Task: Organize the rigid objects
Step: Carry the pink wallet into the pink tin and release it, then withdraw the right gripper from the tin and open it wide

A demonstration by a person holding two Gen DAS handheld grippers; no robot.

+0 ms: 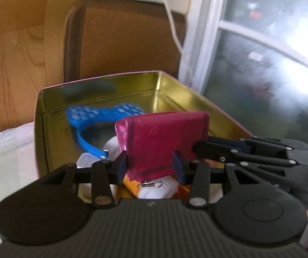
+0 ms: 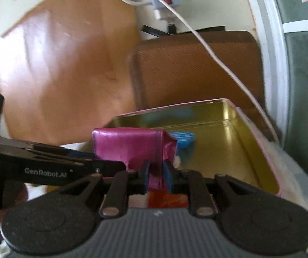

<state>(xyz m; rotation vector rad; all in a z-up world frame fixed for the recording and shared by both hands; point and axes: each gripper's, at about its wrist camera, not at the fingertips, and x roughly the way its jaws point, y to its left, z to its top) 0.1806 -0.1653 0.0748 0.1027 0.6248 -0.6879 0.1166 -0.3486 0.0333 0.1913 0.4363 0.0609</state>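
A magenta box hangs over an open gold-lined tin with a pink rim. My left gripper is shut on the box's lower part, its blue pads pressing both sides. From the right, my right gripper meets the box's far edge. In the right wrist view the right gripper pinches a thin edge of the magenta box, and the left gripper comes in from the left. A blue perforated strap lies inside the tin, also seen as the blue strap.
Under the box lie a paper clip, an orange packet and something white. A brown padded case stands behind the tin, with a white cable across it. A wood panel is at left, a window at right.
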